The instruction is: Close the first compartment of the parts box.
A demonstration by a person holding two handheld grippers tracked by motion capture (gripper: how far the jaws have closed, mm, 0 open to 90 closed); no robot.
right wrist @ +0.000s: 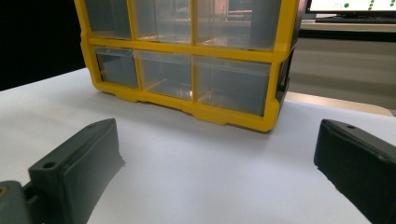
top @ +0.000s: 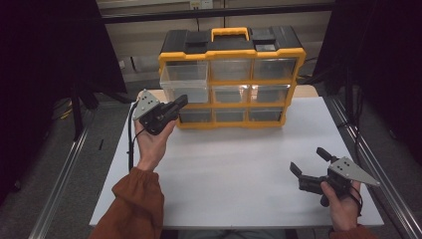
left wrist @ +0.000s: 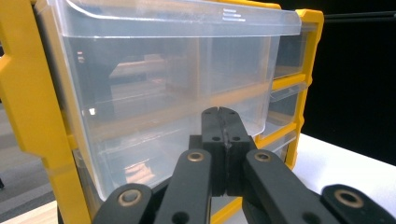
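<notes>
A yellow and black organizer box [top: 232,50] with clear drawers stands at the back of the white table [top: 234,169]. Its top left clear drawer [top: 185,79] is pulled out toward me. My left gripper [top: 182,101] is shut with nothing between its jaws, its tips just below and in front of that drawer. In the left gripper view the closed jaws of the left gripper [left wrist: 222,112] point at the front of the clear drawer [left wrist: 163,93]; whether they touch it I cannot tell. My right gripper [top: 311,160] rests open near the table's front right. Its jaws stand wide apart in the right gripper view [right wrist: 217,144], facing the organizer box [right wrist: 187,60].
Metal rails [top: 59,184] run along both sides of the table. Dark curtains hang at left and right. The white table surface between the two hands is bare. A monitor [right wrist: 350,5] shows behind the box in the right gripper view.
</notes>
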